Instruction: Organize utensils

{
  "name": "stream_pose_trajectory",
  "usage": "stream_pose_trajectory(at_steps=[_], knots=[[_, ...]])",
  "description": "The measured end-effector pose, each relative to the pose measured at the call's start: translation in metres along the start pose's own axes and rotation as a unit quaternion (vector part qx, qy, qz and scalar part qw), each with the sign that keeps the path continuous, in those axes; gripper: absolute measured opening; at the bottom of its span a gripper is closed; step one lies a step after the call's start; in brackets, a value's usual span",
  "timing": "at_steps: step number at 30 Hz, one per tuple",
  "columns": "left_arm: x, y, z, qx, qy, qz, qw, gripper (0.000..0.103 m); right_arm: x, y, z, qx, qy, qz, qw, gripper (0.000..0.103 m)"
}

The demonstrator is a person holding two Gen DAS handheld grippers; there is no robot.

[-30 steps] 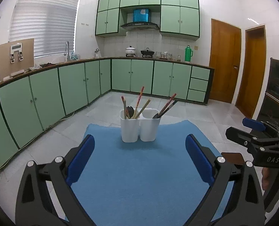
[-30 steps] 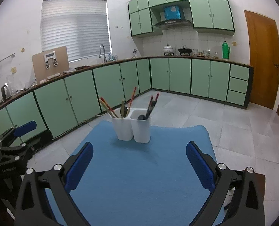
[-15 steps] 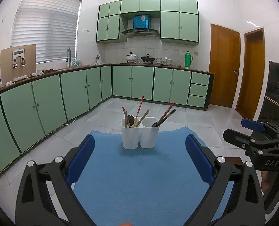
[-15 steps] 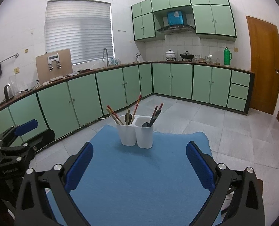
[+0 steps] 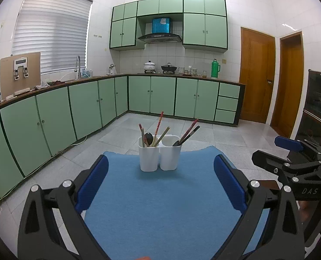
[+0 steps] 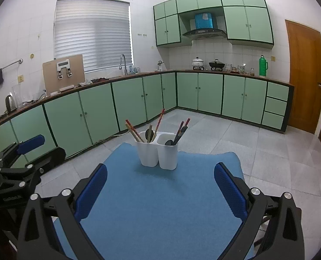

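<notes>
Over the last second I have tipped both cameras upward: the white two-cup holder (image 5: 159,156) now sits lower in each view, with more wall and ceiling above it. The holder itself stands where it was, upright on the far part of the blue mat (image 5: 160,205).

My left gripper (image 5: 160,183) is spread wide, nothing between its blue pads (image 5: 92,184); it hangs over the near mat, well apart from the holder. My right gripper (image 6: 160,187) is likewise wide and empty, near side of the mat. From the left wrist view the right gripper shows at far right, off the mat's edge.

Left cup: several chopsticks (image 5: 158,129) leaning at angles, plus a dark spoon (image 5: 148,138) with bowl up. Right cup: a pair of dark chopsticks (image 5: 188,133) leaning right, and a dark utensil head (image 6: 169,142) at the rim.

Green cabinets (image 5: 84,108) run along the far walls.
</notes>
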State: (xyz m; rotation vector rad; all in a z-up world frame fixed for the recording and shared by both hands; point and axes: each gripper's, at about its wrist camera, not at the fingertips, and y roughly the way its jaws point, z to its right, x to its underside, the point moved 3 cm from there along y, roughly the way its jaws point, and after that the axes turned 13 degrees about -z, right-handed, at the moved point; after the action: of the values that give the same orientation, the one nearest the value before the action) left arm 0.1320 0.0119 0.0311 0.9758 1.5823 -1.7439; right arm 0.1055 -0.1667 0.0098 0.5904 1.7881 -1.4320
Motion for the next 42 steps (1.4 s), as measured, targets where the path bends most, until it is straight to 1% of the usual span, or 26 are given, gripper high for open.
stream_pose_trajectory(at_steps=[42], knots=[[-0.002, -0.0012, -0.0043, -0.002, -0.004, -0.004, 1.0, 0.095, 0.0049, 0.0027, -0.0026, 0.001, -0.001, -0.002, 1.0, 0.097]])
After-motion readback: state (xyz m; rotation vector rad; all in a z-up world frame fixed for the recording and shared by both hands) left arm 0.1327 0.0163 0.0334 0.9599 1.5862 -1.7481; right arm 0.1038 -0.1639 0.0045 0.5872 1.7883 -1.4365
